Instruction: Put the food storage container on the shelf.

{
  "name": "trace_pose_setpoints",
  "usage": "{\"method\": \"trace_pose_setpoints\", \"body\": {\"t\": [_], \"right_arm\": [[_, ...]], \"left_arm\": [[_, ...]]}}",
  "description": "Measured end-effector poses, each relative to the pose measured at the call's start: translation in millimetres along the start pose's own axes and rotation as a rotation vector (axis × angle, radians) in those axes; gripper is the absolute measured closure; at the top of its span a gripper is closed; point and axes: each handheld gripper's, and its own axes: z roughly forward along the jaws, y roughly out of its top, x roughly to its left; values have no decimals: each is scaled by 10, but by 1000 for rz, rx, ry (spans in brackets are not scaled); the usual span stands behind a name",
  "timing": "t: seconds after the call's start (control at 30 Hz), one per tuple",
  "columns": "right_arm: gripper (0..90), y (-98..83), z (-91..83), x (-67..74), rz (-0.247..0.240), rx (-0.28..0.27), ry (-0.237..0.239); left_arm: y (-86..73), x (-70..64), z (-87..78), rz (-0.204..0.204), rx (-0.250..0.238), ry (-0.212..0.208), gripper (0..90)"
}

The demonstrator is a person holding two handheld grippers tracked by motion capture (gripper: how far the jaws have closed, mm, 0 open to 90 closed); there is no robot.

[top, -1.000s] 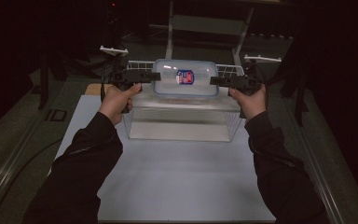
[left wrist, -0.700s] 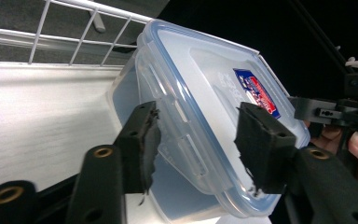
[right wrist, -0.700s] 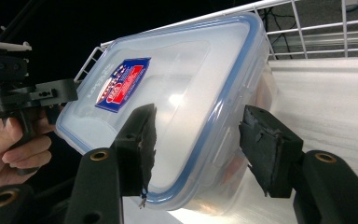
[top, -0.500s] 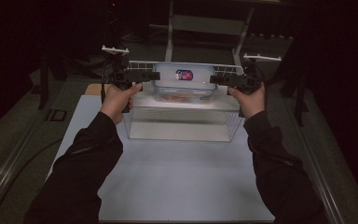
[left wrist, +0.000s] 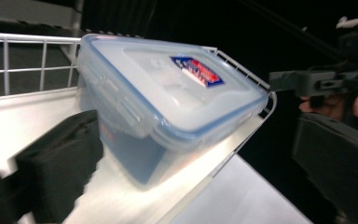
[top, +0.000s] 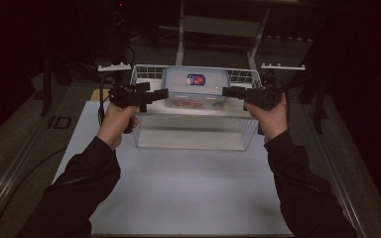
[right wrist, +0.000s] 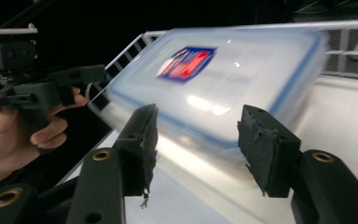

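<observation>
A clear plastic food container (top: 196, 87) with a blue-sealed lid and a red and blue label stands in the far part of a white wire basket (top: 140, 74). My left gripper (top: 163, 93) hovers by its left end and my right gripper (top: 226, 91) by its right end, both apart from it. The left jaws have just been opening; one black pad (left wrist: 60, 158) sits short of the container (left wrist: 168, 93). The right gripper (right wrist: 198, 144) has just been closing a little and stands open, nothing between its pads, the container (right wrist: 223, 79) beyond them.
The basket stands on a white sheet (top: 188, 188) covering the table, with dark table edges on both sides. A metal stand (top: 218, 25) rises behind the basket. Each gripper view also catches the opposite hand and its gripper (left wrist: 307, 81) (right wrist: 51, 88).
The container, gripped at both ends a second ago, now sits lower in the basket. Both grippers have let go and drawn back from it.
</observation>
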Motion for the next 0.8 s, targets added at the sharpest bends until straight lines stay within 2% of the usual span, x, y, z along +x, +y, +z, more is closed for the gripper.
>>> {"method": "trace_pose_setpoints", "body": {"t": [0.03,0.13,0.2,0.3,0.33,0.4,0.53,0.63,0.8], "right_arm": [[489,-25,12,28,-6,4,7],[642,-102,53,121,-36,38,18],[775,-162,96,183,-72,56,-2],[876,-242,193,212,-73,74,0],[887,-263,230,212,-70,80,1],[895,-295,301,210,-62,83,1],[896,-308,427,181,-46,86,-5],[896,-288,499,153,-40,89,-17],[897,-267,575,89,-16,91,-19]], "left_arm": [[-35,-27,-13,13,7,9,0],[-181,-109,-59,61,3,33,0],[-293,-157,-80,94,7,51,0],[-465,-216,-95,129,-13,92,0],[-525,-232,-95,131,-29,97,0],[-628,-259,-86,137,-24,97,0],[-789,-322,-63,182,-10,103,0],[-840,-326,-45,175,10,85,0],[-873,-305,-29,174,12,83,0]]}}
